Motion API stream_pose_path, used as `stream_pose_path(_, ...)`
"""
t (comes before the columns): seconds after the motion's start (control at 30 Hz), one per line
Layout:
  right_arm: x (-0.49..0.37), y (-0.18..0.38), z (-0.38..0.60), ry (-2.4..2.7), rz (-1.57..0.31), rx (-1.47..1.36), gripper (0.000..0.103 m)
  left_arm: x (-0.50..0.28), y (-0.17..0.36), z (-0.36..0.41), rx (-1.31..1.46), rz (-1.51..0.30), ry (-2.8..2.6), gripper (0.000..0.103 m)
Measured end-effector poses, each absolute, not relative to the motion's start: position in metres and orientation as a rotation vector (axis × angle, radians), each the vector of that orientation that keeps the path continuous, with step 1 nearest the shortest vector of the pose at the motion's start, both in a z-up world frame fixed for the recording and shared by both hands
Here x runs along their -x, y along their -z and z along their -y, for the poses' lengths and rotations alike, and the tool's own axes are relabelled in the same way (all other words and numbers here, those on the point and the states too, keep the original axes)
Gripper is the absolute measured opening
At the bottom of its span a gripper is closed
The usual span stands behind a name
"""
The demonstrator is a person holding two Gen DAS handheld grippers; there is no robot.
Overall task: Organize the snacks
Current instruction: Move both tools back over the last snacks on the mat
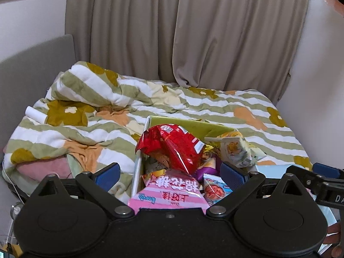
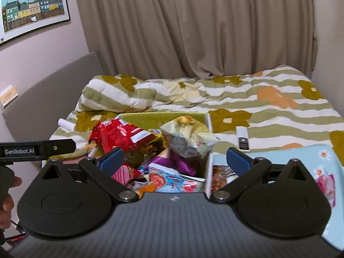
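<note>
Both grippers empty: left gripper (image 1: pixel 168 173) has jaws spread wide, nothing between the pads, hovering over the near end of the green box (image 1: pixel 189 123); right gripper (image 2: pixel 174 160) likewise fully spread, nothing clamped, hovering over the same box from its other side. Box sits on the striped floral duvet (image 1: pixel 71 133), crammed and overflowing with snack packs. Left to right in the left wrist view: pink-striped bag (image 1: pixel 169 193) nearest, under the camera; red foil bag (image 1: pixel 172 146) propped high in the middle; small blue packet (image 1: pixel 215 188) low beside the right pad; pale yellow-green bag (image 1: pixel 236 150) hanging over the right wall. My read on handling: all light, air-puffed, crinkly film, so slippery and prone to collapsing under squeeze; contents likely brittle, so go easy on force. Best hold is probably the crimped top seam or a folded corner, not the puffed belly. Red bag looks the easiest pick, sitting highest with a free edge. Yellow-green bag seems loosely perched and could slide off when nudged. Light-blue lid or tray (image 2: pixel 309 157) lies just right of the box; a remote (image 2: pixel 243 138) rests on the duvet beyond it.
</note>
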State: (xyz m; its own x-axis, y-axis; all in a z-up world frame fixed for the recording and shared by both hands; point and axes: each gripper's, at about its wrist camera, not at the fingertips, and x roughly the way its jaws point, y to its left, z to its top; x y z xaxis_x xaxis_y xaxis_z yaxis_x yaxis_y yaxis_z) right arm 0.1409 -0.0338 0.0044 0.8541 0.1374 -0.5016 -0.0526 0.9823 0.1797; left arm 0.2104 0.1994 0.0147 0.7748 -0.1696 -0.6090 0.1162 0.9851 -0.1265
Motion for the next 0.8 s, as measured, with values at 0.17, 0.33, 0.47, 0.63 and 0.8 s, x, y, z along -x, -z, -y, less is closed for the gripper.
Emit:
stream_pose_path(0.17,-0.114,-0.008,0.058,-0.036,-0.499,-0.173,0.103,-0.185,-0.02,-0.178,0.059,-0.633,0.159,0.102)
stream_pose_path(0.33,-0.098,-0.008,0.093,0.037,-0.491,-0.165,0.103,-0.165,-0.018,-0.138,0.028,-0.619,0.168,0.103)
stream_pose_path(0.47,-0.093,-0.004,0.129,0.079,-0.496,-0.158,0.103,-0.152,-0.012,-0.096,-0.015,-0.606,0.184,0.103)
stream_pose_path(0.63,-0.094,0.01,0.178,0.105,-0.538,-0.216,0.103,-0.149,0.002,-0.037,-0.09,-0.608,0.205,0.103)
stream_pose_path(0.8,-0.099,0.032,0.221,0.142,-0.578,-0.225,0.103,-0.155,0.023,0.022,-0.179,-0.617,0.205,0.103)
